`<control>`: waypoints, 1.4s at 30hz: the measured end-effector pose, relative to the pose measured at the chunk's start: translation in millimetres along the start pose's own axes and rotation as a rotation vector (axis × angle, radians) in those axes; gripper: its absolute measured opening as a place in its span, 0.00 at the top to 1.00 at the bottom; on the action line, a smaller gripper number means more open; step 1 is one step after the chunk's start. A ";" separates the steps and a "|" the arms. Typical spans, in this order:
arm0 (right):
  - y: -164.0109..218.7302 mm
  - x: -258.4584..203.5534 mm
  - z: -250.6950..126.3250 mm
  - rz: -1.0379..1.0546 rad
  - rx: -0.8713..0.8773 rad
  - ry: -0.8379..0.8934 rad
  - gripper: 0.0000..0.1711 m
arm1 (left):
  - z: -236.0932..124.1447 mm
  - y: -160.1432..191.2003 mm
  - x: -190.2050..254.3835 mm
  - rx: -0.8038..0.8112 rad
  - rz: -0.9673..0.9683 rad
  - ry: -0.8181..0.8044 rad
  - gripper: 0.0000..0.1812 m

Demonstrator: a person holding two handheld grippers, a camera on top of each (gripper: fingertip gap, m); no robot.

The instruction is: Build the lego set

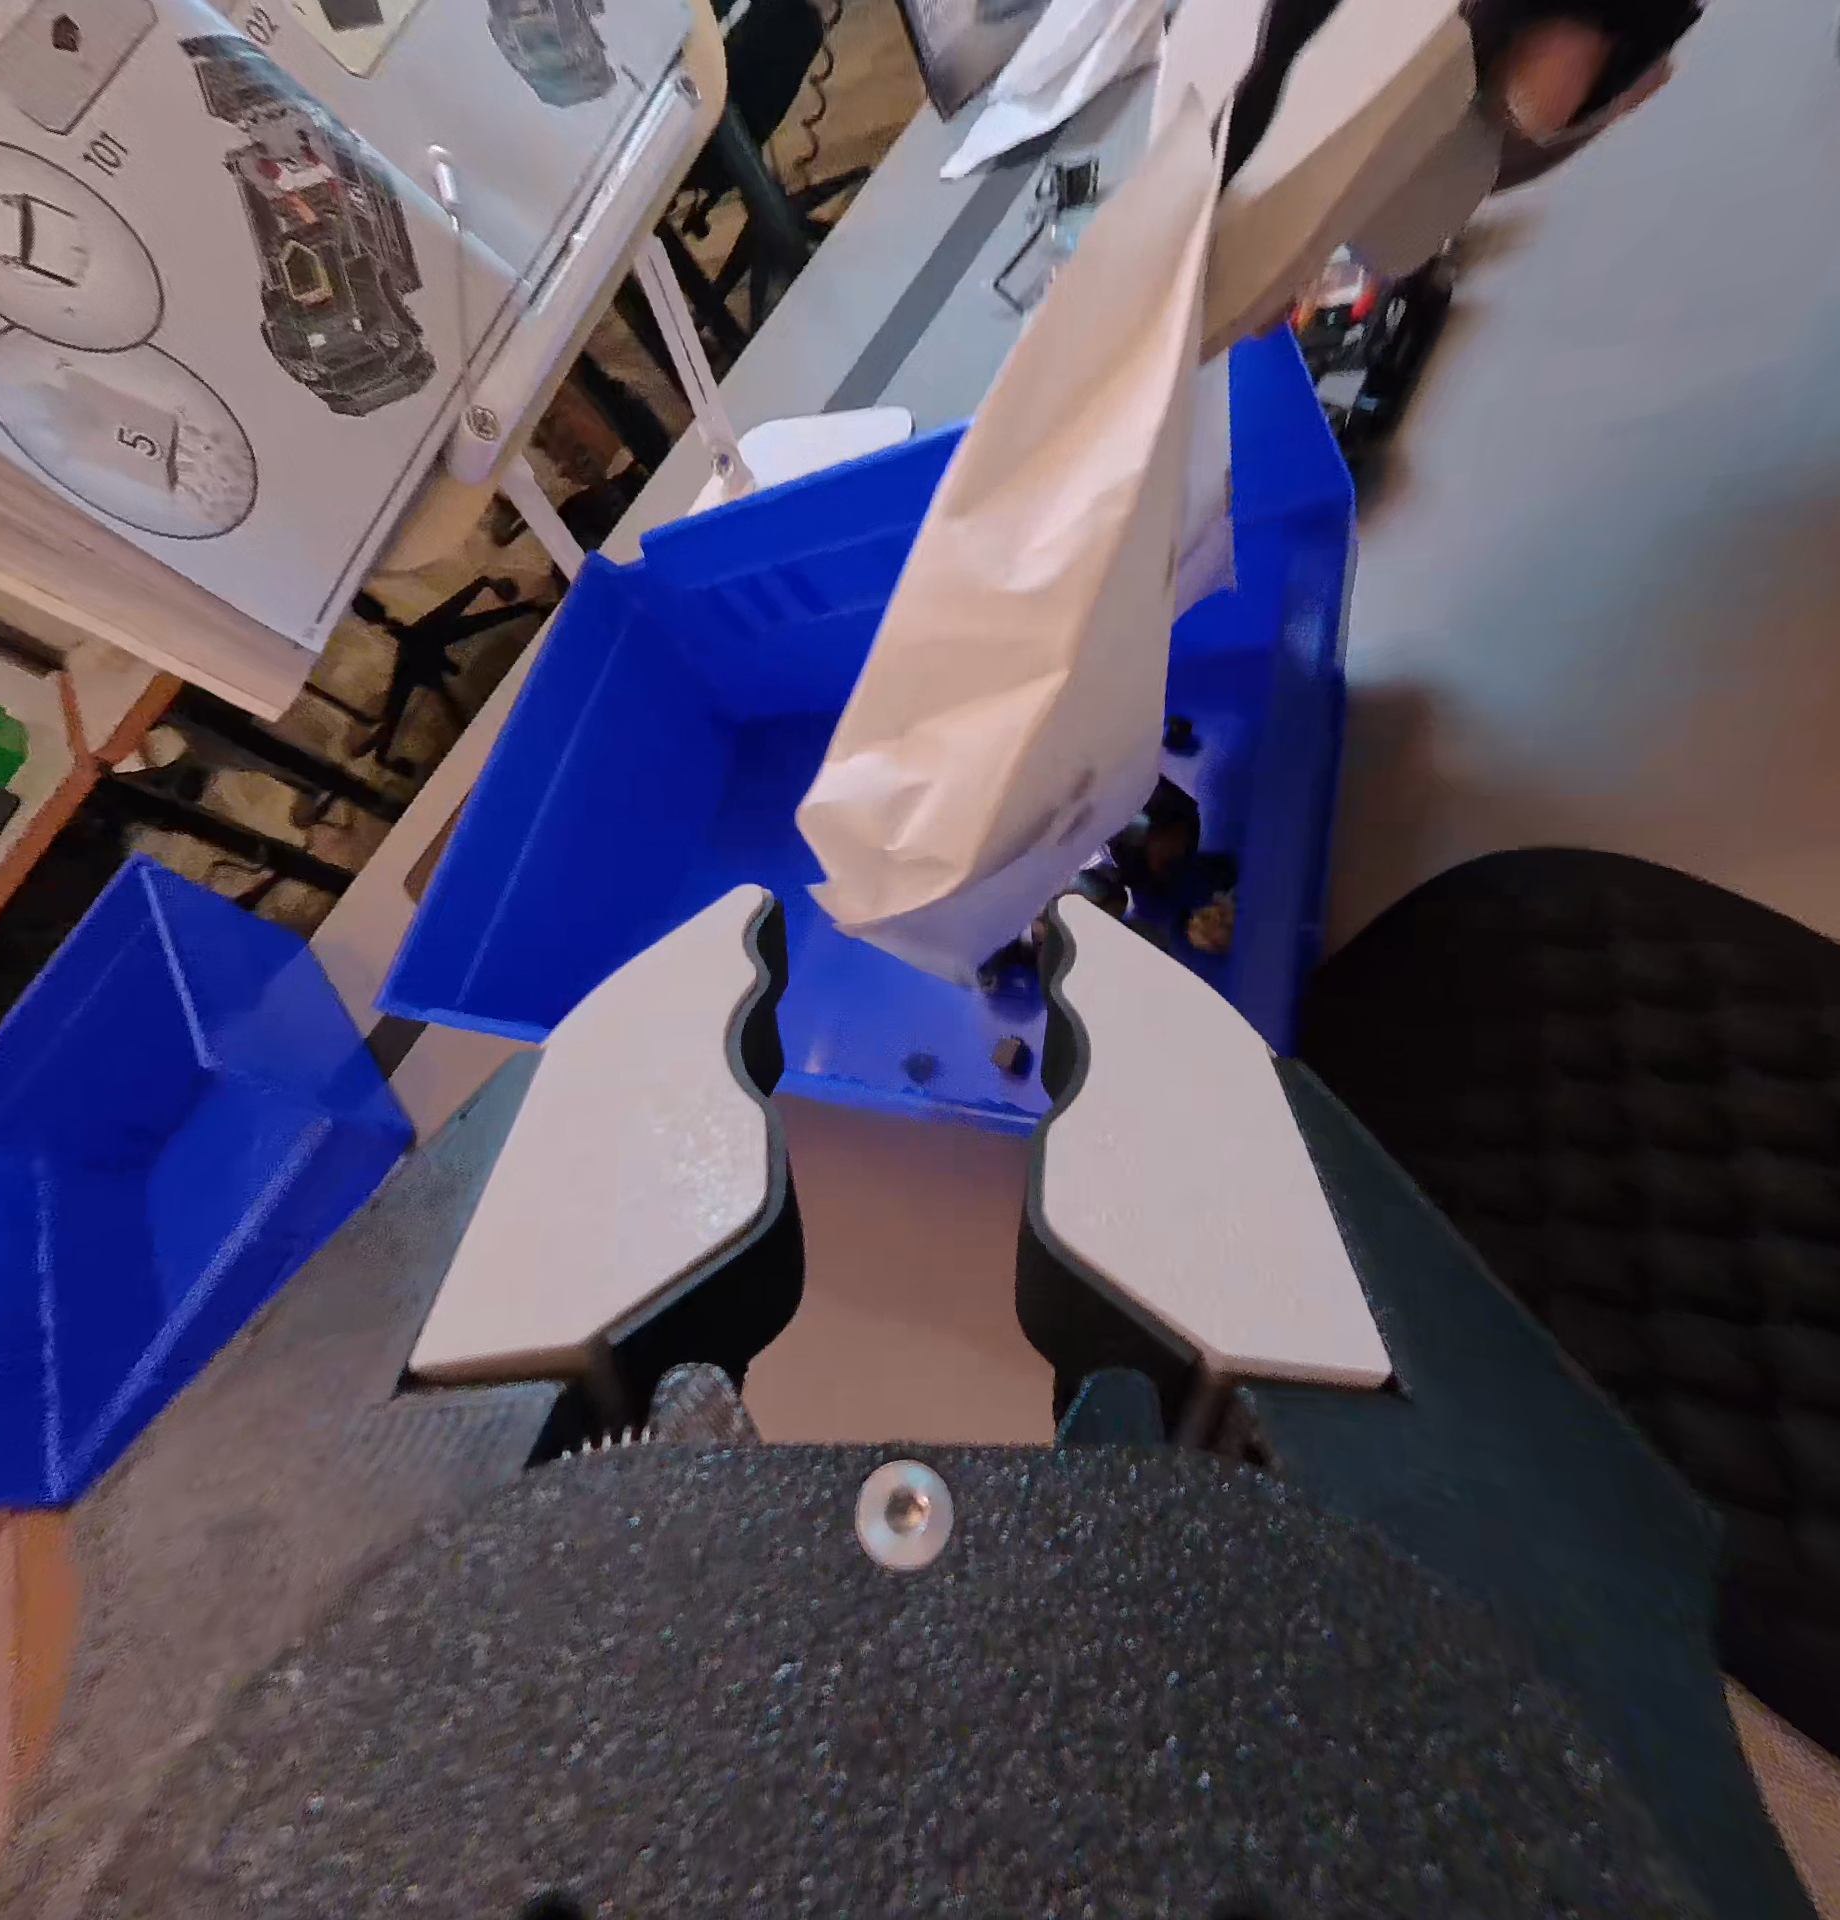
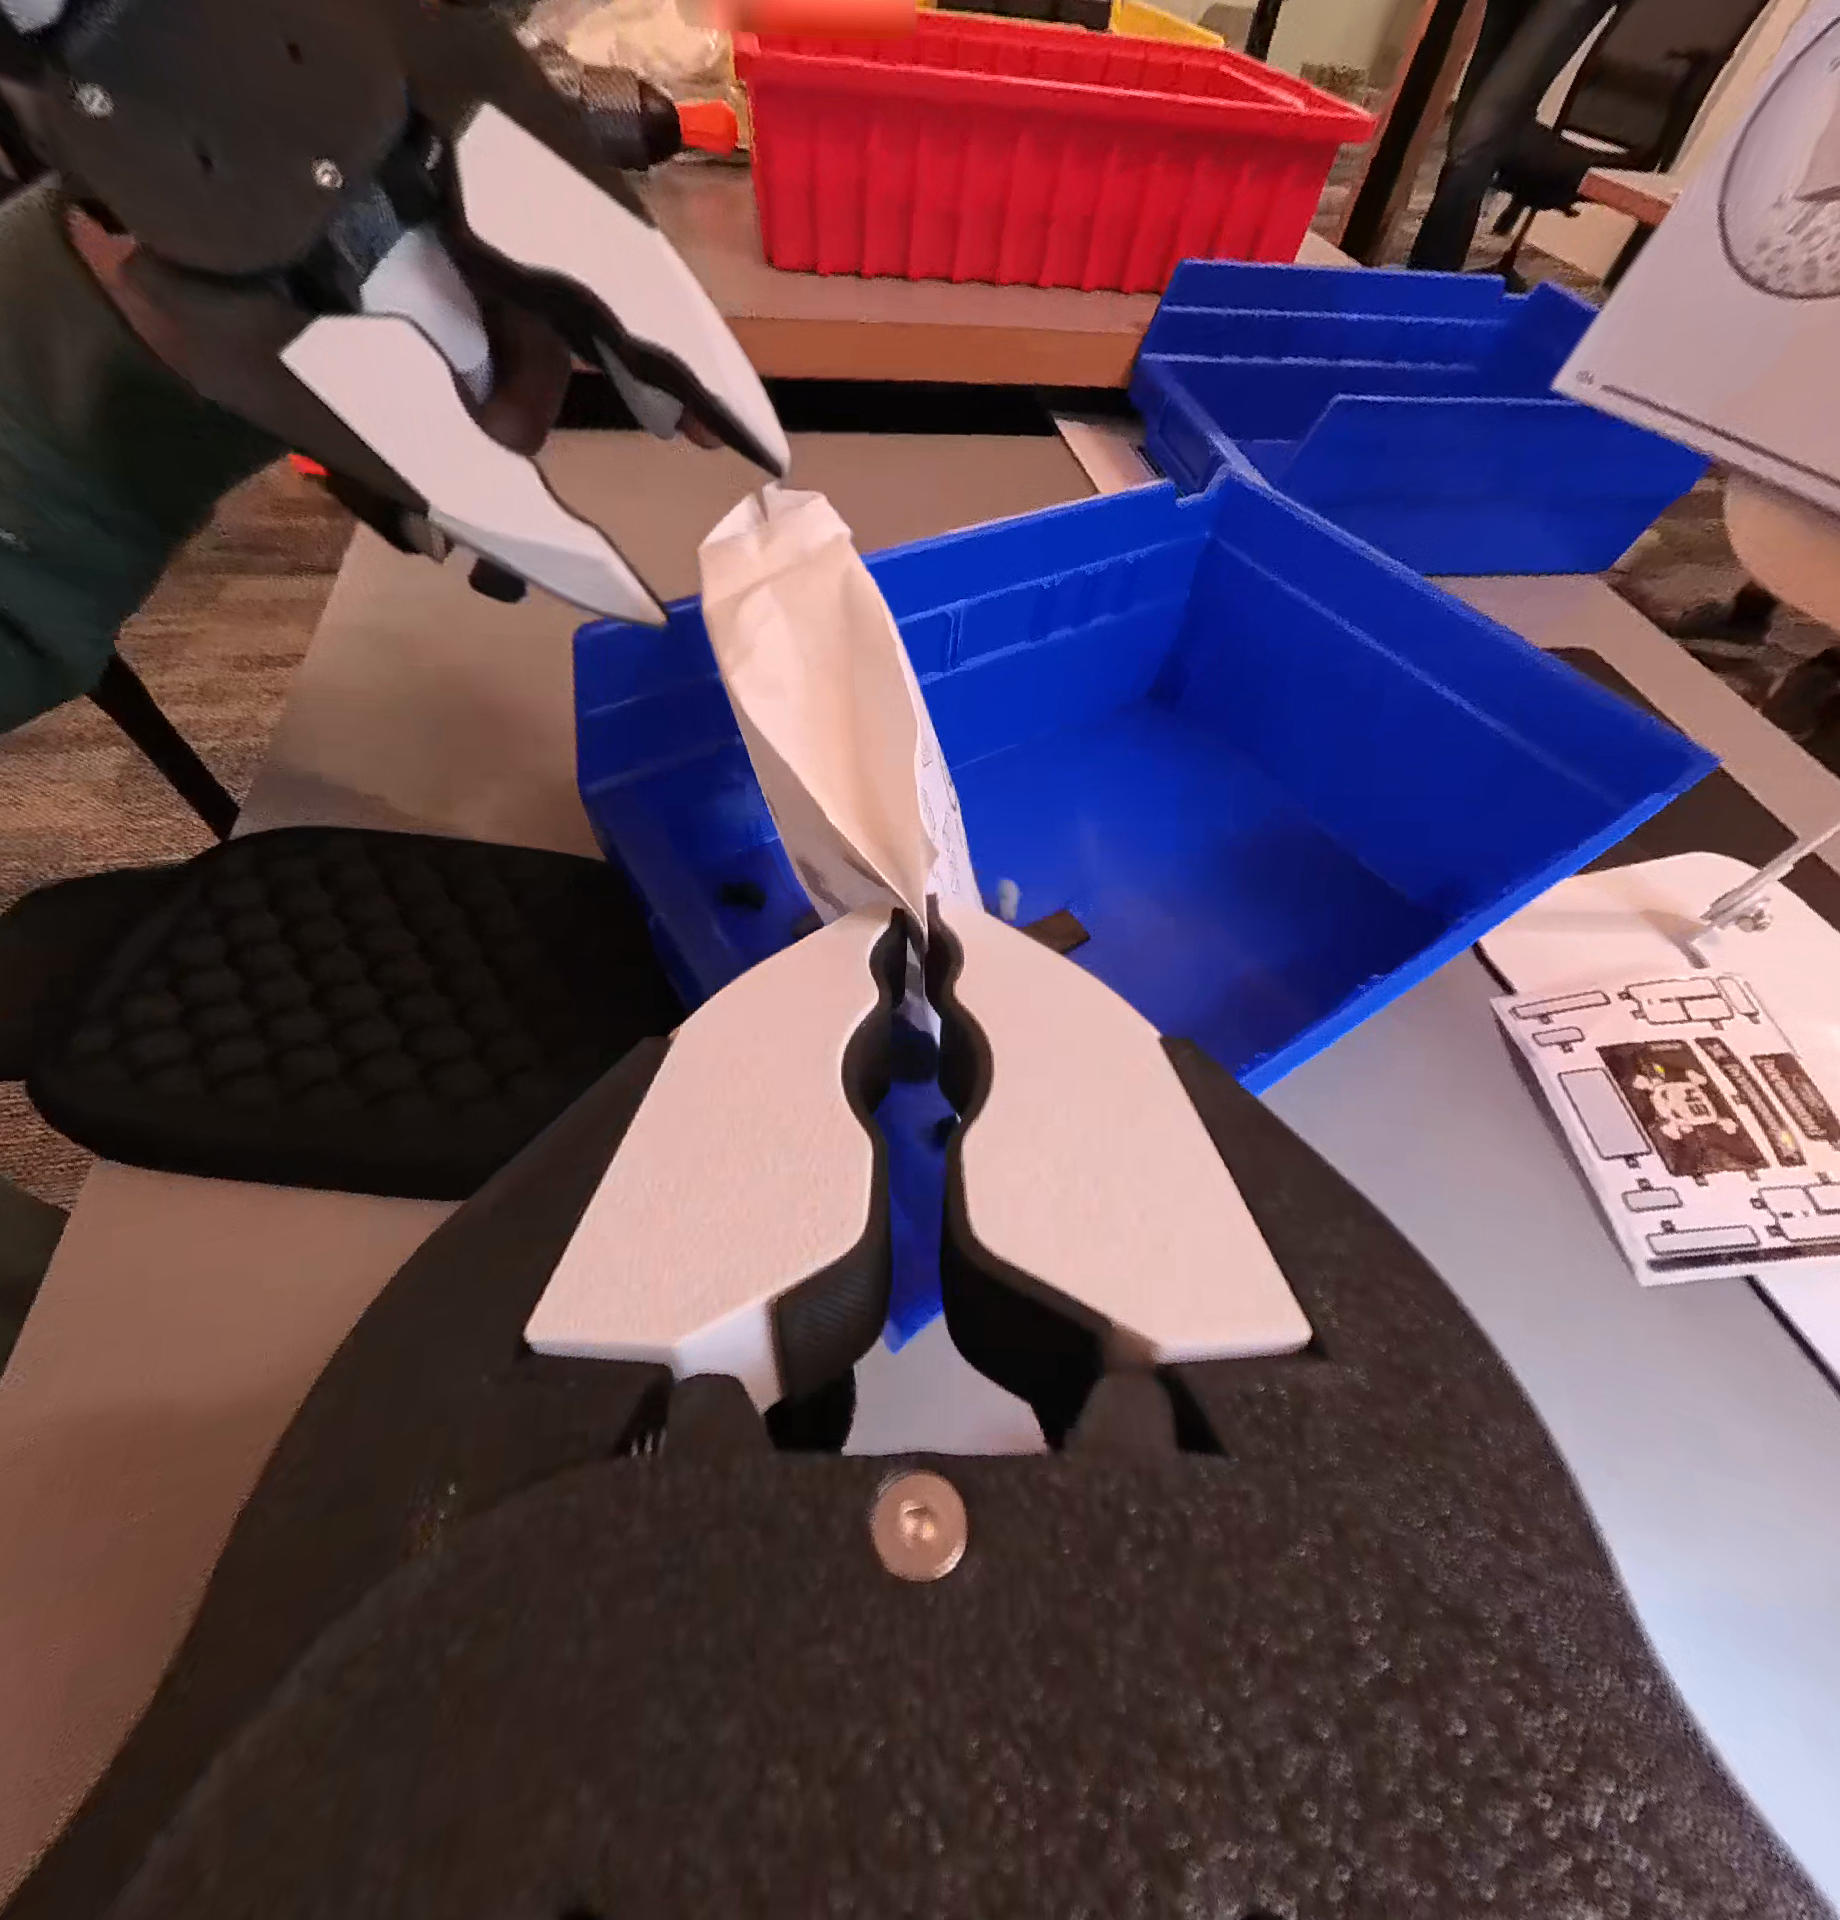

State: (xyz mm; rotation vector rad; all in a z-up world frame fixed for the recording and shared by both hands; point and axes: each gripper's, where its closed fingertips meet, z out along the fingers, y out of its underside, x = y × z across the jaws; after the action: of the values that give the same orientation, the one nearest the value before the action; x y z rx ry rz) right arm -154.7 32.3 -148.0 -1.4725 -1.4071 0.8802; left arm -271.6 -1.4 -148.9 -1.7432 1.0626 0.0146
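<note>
The blue bin point(image 2: 1311, 790) sits on the grey desk point(image 2: 1518, 1507), its smooth plastic walls ribbed near the rim; inside, on the floor by the near wall, lie a few small dark lego pieces point(image 1: 1170, 831) (too blurred to tell their shapes). Over it hangs a white paper bag point(image 2: 822, 707) — creased, matte, twisted narrow at one end — with that end pinched between the white, wavy-edged fingers of the right tool point(image 2: 921, 935), which is clamped tight on the paper. The left tool point(image 1: 905, 935) stands with its jaws well apart and nothing between them, its tips just beside the bag's far end, not touching as far as can be seen. A second blue bin point(image 2: 1415, 416) lies behind the first, and a red one point(image 2: 1020, 187) with fluted sides stands on a farther brown desk. Left of the bin is a black quilted pad point(image 2: 303, 1008). At the right, a printed sticker sheet point(image 2: 1705, 1122) lies flat on the desk, and an instruction booklet point(image 1: 220, 291) stands propped on a white stand — open to a page of drawings.
</note>
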 end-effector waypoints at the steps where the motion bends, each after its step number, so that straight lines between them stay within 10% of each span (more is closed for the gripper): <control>1: -2.8 1.1 -0.1 0.007 0.007 -0.017 0.98 | -0.5 -2.4 -5.1 0.021 -0.022 0.026 0.74; 10: -18.2 17.4 4.3 0.072 0.037 -0.076 0.98 | 20.5 -5.6 -18.5 0.165 -0.167 0.331 0.83; 42: -41.0 26.7 -3.3 0.332 0.078 -0.327 0.98 | 12.9 -27.2 -37.0 0.433 -0.436 0.383 0.94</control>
State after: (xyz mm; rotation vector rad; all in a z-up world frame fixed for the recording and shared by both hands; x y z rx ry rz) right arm -163.6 56.6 -106.5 -1.5790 -1.3572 1.4209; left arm -270.4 33.8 -116.8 -1.5688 0.8457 -0.7919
